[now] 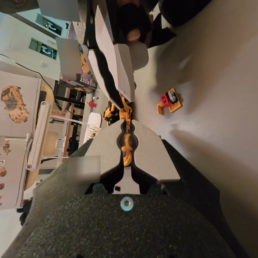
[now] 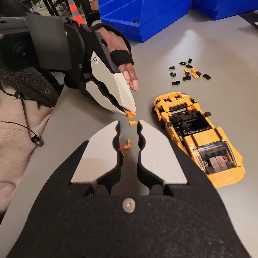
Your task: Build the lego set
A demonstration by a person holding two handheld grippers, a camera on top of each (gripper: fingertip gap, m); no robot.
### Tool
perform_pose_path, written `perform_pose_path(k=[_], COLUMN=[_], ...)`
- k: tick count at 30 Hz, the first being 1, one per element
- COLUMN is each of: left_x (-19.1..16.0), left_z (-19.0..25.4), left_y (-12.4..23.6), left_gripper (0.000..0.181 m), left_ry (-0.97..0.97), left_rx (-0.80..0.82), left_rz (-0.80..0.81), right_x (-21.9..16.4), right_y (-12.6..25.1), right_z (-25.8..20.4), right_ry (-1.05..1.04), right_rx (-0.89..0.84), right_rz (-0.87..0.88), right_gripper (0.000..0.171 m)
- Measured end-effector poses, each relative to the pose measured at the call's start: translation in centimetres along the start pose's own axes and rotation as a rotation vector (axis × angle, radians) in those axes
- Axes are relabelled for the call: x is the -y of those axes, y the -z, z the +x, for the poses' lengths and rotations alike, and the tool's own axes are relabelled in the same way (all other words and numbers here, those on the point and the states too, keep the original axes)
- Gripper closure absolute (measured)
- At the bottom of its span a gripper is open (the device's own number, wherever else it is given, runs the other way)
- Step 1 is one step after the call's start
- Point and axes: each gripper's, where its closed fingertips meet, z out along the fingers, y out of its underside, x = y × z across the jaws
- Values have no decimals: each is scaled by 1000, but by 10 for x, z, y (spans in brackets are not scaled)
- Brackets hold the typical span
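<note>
Grey table (image 2: 83,118) (blue bins (image 2: 139,21) behind); left tool (image 1: 127,122) clamps orange piece (image 1: 127,150), right tool (image 2: 128,123) apart.

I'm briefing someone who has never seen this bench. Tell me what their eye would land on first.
The half-built yellow and black lego car lying on the grey table, right of the open right gripper, grabs attention first. Next, the left gripper just ahead, shut on a small orange piece, with another orange tile on the table below it. Behind sit loose black and orange parts and blue bins.
</note>
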Motion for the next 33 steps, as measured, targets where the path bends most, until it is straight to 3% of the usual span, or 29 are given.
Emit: perform_pose_path(k=[12, 16, 19, 21, 26, 33], left_x=[6, 15, 19, 22, 29, 32], left_z=[5, 12, 15, 19, 43, 49], left_y=[1, 10, 17, 18, 15, 16], left_gripper=[174, 154, 154, 155, 162, 169], left_ry=[-42, 306, 645, 749, 764, 763], left_rx=[-11, -247, -470, -549, -681, -720], left_rz=[25, 152, 218, 224, 179, 180], right_x=[-1, -10, -18, -21, -23, -31], right_y=[-12, -5, -1, -2, -5, -8], right_z=[-4, -13, -21, -26, -34, -37], right_ry=[-19, 114, 263, 344, 415, 430], right_rx=[13, 45, 51, 46, 62, 73], right_rz=[-10, -61, -108, -135, -144, -186], right_gripper=[163, 164, 164, 163, 163, 164])
